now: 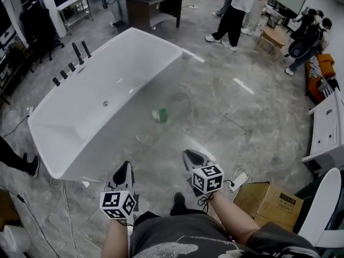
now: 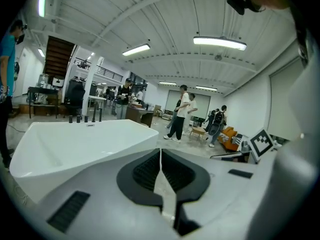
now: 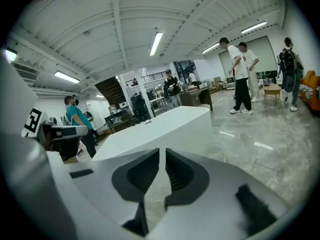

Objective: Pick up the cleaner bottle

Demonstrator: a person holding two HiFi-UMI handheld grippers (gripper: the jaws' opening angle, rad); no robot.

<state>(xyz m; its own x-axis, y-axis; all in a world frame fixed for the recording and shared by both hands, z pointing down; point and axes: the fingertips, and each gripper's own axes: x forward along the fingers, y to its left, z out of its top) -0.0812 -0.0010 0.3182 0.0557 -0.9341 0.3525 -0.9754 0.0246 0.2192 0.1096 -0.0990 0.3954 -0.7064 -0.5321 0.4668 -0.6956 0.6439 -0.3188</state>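
Observation:
The cleaner bottle (image 1: 160,115), a small green and white thing, lies on the grey floor close beside the long side of the white bathtub (image 1: 161,39). Both grippers are held low near my body, a good way short of the bottle. My left gripper (image 1: 124,168) has its jaws together with nothing between them, and its own view looks over the tub (image 2: 75,144). My right gripper (image 1: 189,156) is also shut and empty, with the tub (image 3: 165,124) ahead to its left. Neither gripper view shows the bottle.
A cardboard box (image 1: 271,200) and a cabled power strip (image 1: 236,181) lie on the floor to my right. A white cabinet (image 1: 325,136) stands at the right edge. Several people (image 1: 234,15) and a dark desk (image 1: 153,7) are beyond the tub.

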